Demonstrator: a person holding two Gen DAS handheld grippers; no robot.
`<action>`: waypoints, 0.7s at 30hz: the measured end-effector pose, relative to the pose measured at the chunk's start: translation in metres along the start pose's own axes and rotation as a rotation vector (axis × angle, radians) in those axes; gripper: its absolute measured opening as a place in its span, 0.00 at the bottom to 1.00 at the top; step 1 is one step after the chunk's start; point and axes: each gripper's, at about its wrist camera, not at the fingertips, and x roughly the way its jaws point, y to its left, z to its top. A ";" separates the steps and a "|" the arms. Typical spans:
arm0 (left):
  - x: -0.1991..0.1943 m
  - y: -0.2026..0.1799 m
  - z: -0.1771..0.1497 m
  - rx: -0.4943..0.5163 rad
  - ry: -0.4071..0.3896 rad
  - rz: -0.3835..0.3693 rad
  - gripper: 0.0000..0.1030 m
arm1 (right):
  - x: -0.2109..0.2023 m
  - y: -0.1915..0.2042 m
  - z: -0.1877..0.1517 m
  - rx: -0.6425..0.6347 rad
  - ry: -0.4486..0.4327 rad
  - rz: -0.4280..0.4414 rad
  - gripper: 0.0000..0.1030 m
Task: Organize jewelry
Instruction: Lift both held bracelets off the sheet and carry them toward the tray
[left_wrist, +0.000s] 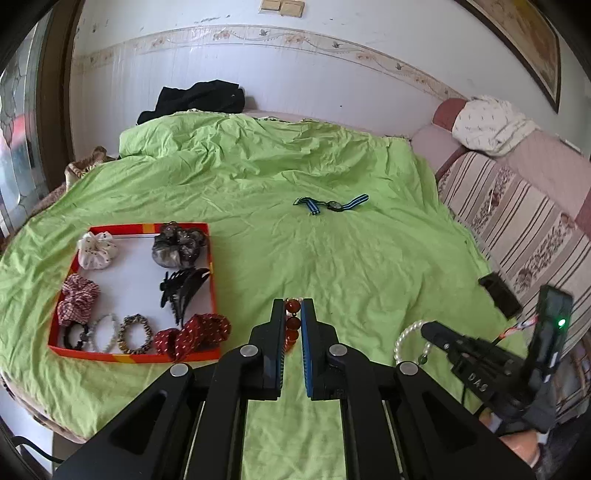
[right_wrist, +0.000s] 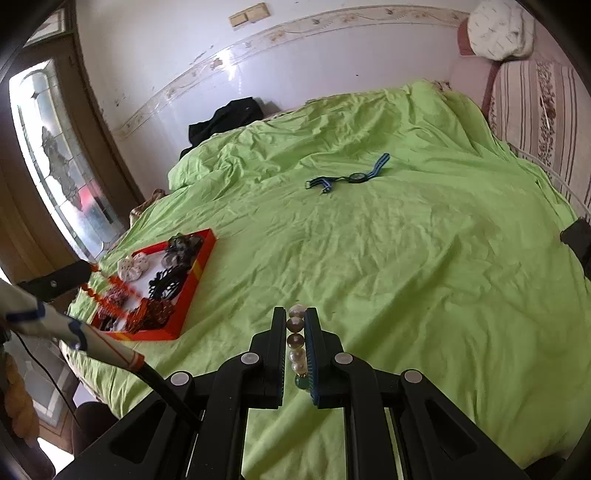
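Left gripper (left_wrist: 293, 314) tight on red bead bracelet (left_wrist: 291, 325), right gripper (right_wrist: 297, 325) on pearl bracelet (right_wrist: 297, 354); "DAS" lettering

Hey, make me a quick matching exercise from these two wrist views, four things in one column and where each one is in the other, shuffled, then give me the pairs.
Things:
1. red bead bracelet
2. pearl bracelet
3. striped-strap watch
4. black claw clip

Places:
A. lying loose on the green sheet
B. inside the red tray
C. clamped in the left gripper
D. clamped in the right gripper

Pairs: 1-C, 2-D, 3-A, 4-B
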 end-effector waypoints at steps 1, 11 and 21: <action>-0.001 0.001 -0.003 0.002 0.003 0.004 0.07 | -0.001 0.002 -0.001 -0.007 0.001 0.001 0.10; -0.008 0.011 -0.028 -0.011 0.019 0.023 0.07 | -0.014 0.026 -0.010 -0.067 0.011 -0.001 0.10; -0.019 0.001 -0.040 0.060 -0.006 0.116 0.07 | -0.022 0.045 -0.016 -0.132 0.005 -0.021 0.10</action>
